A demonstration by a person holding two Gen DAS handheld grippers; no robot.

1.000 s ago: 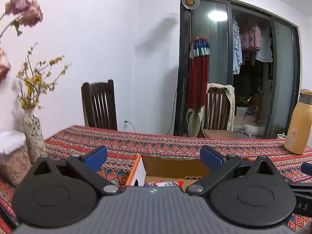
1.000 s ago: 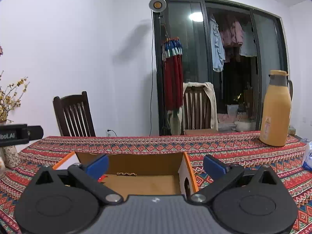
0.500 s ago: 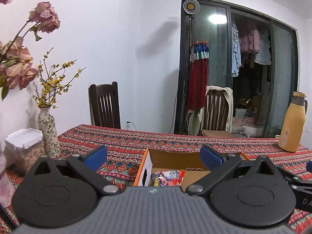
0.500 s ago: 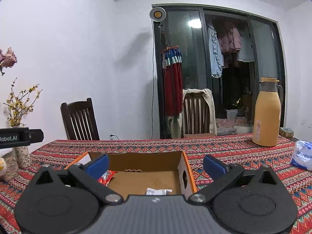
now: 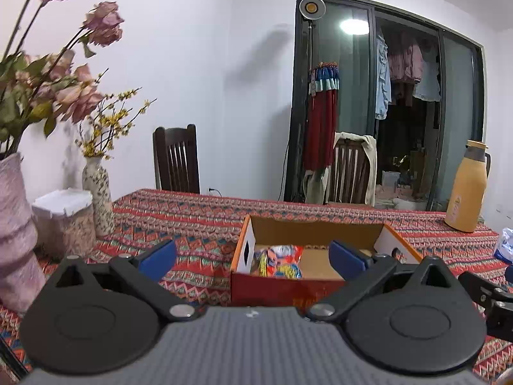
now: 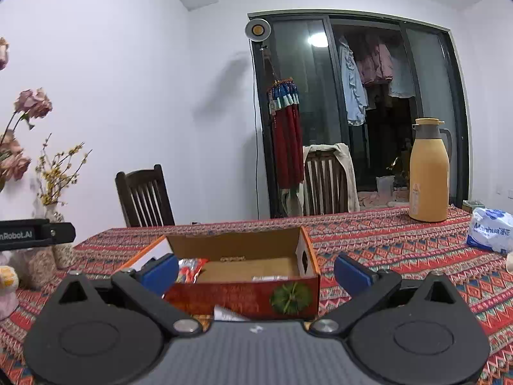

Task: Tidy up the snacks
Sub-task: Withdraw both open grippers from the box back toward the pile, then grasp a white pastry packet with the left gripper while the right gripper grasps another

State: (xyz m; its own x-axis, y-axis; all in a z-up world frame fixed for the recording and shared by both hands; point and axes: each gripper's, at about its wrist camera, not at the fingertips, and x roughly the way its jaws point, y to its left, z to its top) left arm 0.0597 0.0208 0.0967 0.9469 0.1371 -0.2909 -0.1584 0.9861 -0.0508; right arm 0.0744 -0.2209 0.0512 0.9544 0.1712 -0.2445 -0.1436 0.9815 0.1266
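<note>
- nearest the viewer, the left gripper (image 5: pixel 251 256) hangs over the patterned tablecloth (image 5: pixel 192 224) with its blue-tipped jaws spread wide and nothing between them.
- the right gripper (image 6: pixel 256 271) hangs level beside it, jaws likewise spread wide and empty, pointed at the box's near wall.
- just beyond both grippers sits an open cardboard box (image 5: pixel 315 229), red on its near side, orange along its rims, a round hole in each end wall.
- a colourful snack packet (image 5: pixel 280 261) lies inside the box at its left end; from the right wrist view it shows as a red packet (image 6: pixel 189 268) against the left wall, with a small white slip (image 6: pixel 269 278) on the box floor toward the right.
- a scrap of white paper (image 6: pixel 229 314) lies on the cloth at the foot of the box's near wall.
- at the left edge of the table stand a pale ribbed vase (image 5: pixel 16 240) of faded pink roses, a lidded container (image 5: pixel 64 221) and a slim speckled vase (image 5: pixel 97 199) of yellow sprigs.
- on the far right of the table stand a yellow thermos jug (image 6: pixel 429 173) and, nearer, a white tissue pack (image 6: pixel 490 231).
- beyond the table, two dark wooden chairs (image 5: pixel 176 160) face it, one draped with a pale garment.
- farthest off, glass sliding doors (image 6: pixel 368 112) show hanging laundry behind.
</note>
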